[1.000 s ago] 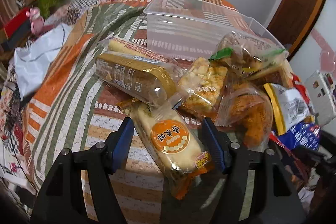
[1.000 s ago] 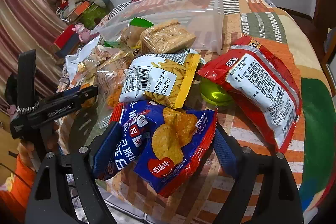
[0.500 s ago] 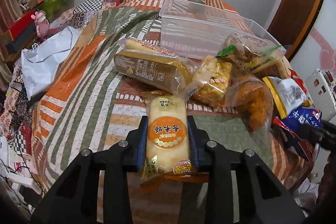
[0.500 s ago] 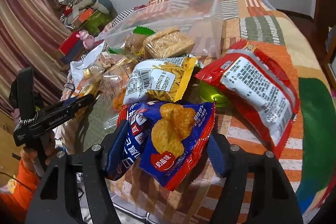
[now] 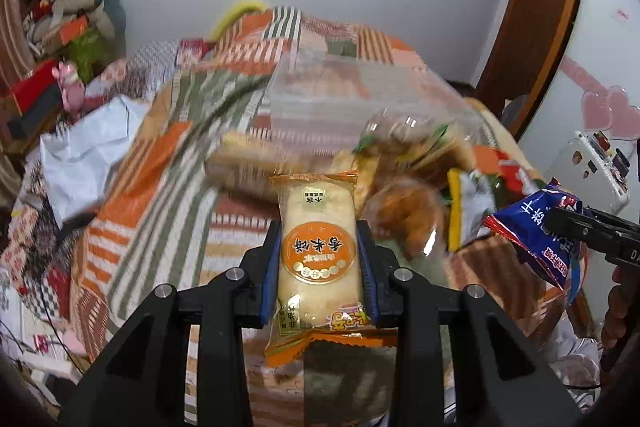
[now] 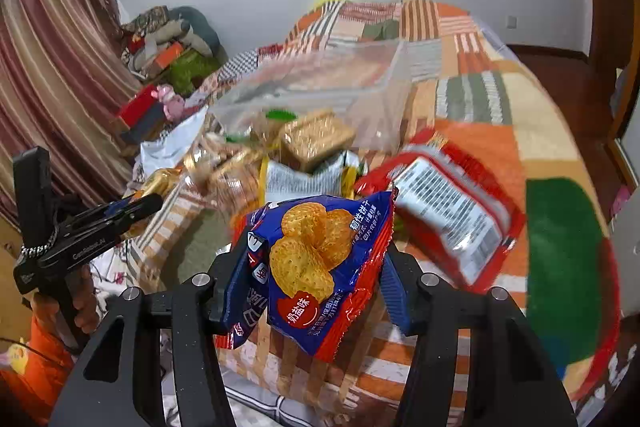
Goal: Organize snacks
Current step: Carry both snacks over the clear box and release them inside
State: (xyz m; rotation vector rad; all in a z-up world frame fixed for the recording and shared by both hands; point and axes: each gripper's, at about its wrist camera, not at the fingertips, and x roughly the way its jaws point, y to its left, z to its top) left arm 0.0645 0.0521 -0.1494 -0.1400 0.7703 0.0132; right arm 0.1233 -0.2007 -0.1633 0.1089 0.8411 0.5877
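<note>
My left gripper is shut on an orange-labelled rice cracker pack and holds it lifted above the quilt. My right gripper is shut on a blue biscuit bag, also lifted; that bag shows at the right of the left wrist view. A clear plastic bin stands on the bed behind the snack pile; it also shows in the right wrist view. The left gripper shows at the left of the right wrist view.
A pile of snacks lies in front of the bin: a red bag, a yellow-edged white bag, a wrapped brown cake, clear-wrapped pastries. White plastic lies at the bed's left edge. Clutter is piled beyond it.
Both grippers have closed on their packs and lifted them off the bed. The views have tilted upward, showing more wall.
</note>
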